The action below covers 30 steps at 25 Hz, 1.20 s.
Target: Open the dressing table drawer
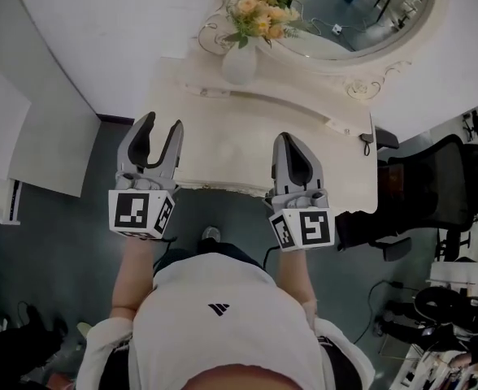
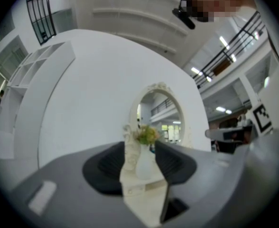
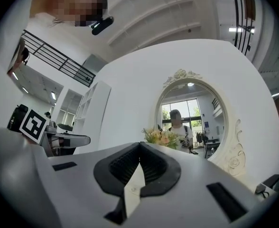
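The left claw (image 1: 162, 123) hung with its jaws wide apart and the right claw (image 1: 288, 139) had its jaws pressed together on nothing. Both were poised over the near edge of the dressing table's worktop (image 1: 239, 140), probably because the drawer sat just beneath that edge. Its front was hidden from above, but nothing stuck out past the edge, so I judged it unopened; the vase (image 1: 239, 63) and mirror (image 1: 361, 23) stood well back.
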Motion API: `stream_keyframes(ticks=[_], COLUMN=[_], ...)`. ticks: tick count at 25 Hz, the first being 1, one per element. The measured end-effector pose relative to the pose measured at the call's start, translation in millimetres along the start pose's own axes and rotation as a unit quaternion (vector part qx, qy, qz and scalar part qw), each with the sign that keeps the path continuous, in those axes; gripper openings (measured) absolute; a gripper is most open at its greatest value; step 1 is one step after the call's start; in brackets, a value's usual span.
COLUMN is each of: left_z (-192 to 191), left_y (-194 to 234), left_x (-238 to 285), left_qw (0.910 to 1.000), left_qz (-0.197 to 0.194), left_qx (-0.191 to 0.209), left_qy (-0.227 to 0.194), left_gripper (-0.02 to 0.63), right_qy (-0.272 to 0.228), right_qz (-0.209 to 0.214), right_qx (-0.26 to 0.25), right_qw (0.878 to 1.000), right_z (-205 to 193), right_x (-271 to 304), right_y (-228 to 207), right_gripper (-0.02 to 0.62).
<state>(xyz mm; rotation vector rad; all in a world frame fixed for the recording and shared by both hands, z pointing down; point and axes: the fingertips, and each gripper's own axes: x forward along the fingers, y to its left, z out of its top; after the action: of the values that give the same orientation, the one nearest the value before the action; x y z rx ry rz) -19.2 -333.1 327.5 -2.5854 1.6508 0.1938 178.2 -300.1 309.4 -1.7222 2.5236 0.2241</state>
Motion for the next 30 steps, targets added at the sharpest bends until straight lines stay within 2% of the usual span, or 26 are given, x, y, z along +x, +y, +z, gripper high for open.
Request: stream_keyframes(ticks=[4,8,16,20,26,30], left_z=[-11.9,-33.5,-84.7,-117.3,-167.3,-197.9], left_y=[-4.4,-3.8,1.5,9.2,18.1,21.1], left_x=[20.2,35.2,76.0,100.4,128.6,141.8], left_qw=[0.9998,0.9988,0.9940,0.9885,0.9779,0.9686], left_qz=[0.010,0.012,-0.007,-0.013,-0.026,-0.035], left_qx=[0.010,0.014,-0.009,-0.030,-0.041,-0.057], left_qy=[0.013,0.046,0.109,0.147,0.203,0.239], left_gripper=[0.192,0.192,0.192,0.192,0.192,0.192], right_qy=[0.002,0.008,0.026,0.035,0.045,0.059], right_qz=[0.006,0.015,0.003,-0.010,-0.035,-0.051], right_qx=[0.010,0.022,0.030,0.032,0.039,0.035], right_qw=[1.000,1.000,0.999,0.999,0.998,0.996], right_z=[-8.1,-17.2,-30.6,-32.6,-38.0,-43.9], right_x=[12.4,22.6,44.3,57.8,75.4,80.5], right_y=[-17.6,-20.9,-29.4,-33.9,-38.4,-42.6], right_gripper=[-0.002,-0.002,-0.002,-0.002,-0.002,-0.002])
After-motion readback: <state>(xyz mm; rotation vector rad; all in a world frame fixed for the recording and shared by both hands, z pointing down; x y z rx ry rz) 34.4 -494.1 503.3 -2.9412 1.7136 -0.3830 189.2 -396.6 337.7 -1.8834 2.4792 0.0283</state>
